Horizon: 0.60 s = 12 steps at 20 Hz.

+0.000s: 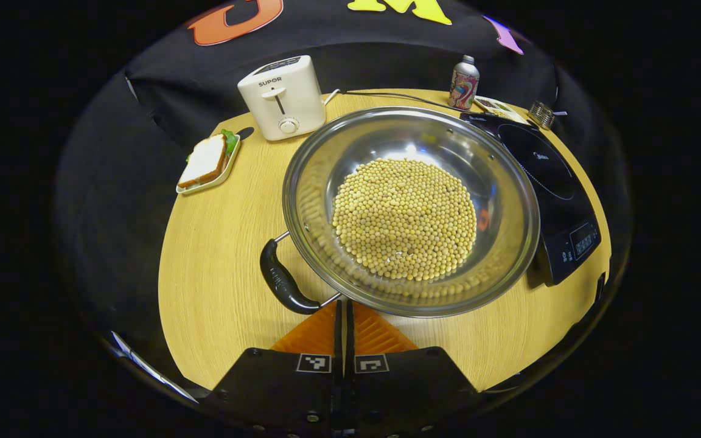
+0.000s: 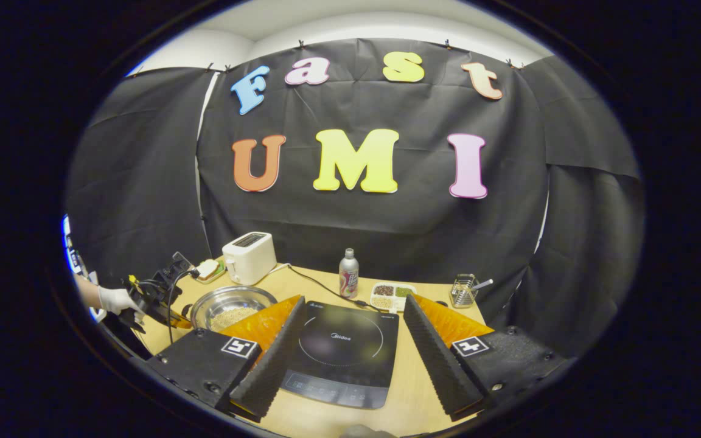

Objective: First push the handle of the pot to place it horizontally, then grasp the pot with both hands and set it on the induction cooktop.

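A steel pot (image 1: 509,243) holding soybeans (image 1: 405,219) stands in the middle of the round wooden table (image 1: 216,274). Its black handle (image 1: 279,278) sticks out from the rim at the lower left. My left gripper (image 1: 344,303) is shut with nothing between its fingers, its tips at the handle's near wire end, just under the pot's rim. The black induction cooktop (image 1: 545,176) lies right of the pot, touching or nearly touching it. In the right gripper view my right gripper (image 2: 353,299) hangs open above the cooktop (image 2: 341,347), with the pot (image 2: 229,307) to its left.
A white toaster (image 1: 282,97) and a plate with a sandwich (image 1: 207,163) stand at the back left. A can (image 1: 463,82), a divided tray of grains (image 2: 392,295) and a wire basket (image 2: 463,291) stand behind the cooktop. A cable (image 1: 399,97) runs along the back. A gloved hand (image 2: 116,299) holds the left gripper.
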Each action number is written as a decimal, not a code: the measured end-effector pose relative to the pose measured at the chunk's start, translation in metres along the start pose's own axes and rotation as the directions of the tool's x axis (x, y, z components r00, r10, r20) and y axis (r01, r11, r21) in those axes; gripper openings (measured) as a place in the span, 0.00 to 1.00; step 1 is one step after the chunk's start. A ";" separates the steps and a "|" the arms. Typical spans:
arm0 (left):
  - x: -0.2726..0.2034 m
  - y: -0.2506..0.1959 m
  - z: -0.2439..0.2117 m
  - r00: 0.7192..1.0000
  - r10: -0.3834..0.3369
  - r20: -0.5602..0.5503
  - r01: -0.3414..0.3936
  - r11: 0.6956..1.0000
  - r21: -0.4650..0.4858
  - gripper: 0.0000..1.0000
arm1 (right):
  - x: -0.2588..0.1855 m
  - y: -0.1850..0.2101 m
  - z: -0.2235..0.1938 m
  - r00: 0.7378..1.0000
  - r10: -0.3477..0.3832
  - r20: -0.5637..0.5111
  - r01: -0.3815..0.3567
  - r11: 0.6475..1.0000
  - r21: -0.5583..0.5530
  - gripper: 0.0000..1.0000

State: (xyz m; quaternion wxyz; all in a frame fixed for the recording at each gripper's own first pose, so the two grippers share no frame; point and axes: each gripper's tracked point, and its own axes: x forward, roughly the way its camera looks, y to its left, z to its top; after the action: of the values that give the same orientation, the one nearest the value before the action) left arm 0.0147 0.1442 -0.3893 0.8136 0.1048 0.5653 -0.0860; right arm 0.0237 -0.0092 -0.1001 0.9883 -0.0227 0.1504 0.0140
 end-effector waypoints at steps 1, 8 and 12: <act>0.000 0.002 0.001 1.000 0.004 0.002 -0.004 1.000 -0.008 0.00 | 0.000 -0.001 -0.001 1.000 -0.002 -0.004 0.002 1.000 -0.001 1.00; 0.010 0.032 0.010 0.999 0.047 0.005 -0.047 0.998 -0.053 0.00 | -0.003 -0.006 0.001 1.000 -0.016 -0.005 0.016 1.000 -0.013 1.00; 0.014 0.038 0.016 0.999 0.034 0.009 -0.033 0.995 -0.094 0.00 | -0.007 -0.004 0.001 1.000 -0.021 -0.006 0.021 0.999 -0.028 1.00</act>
State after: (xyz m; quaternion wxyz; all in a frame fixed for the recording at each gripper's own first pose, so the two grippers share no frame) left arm 0.0435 0.1762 -0.3938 0.8221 0.0754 0.5624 -0.0462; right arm 0.0176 -0.0136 -0.0967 0.9874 -0.0381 0.1533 0.0055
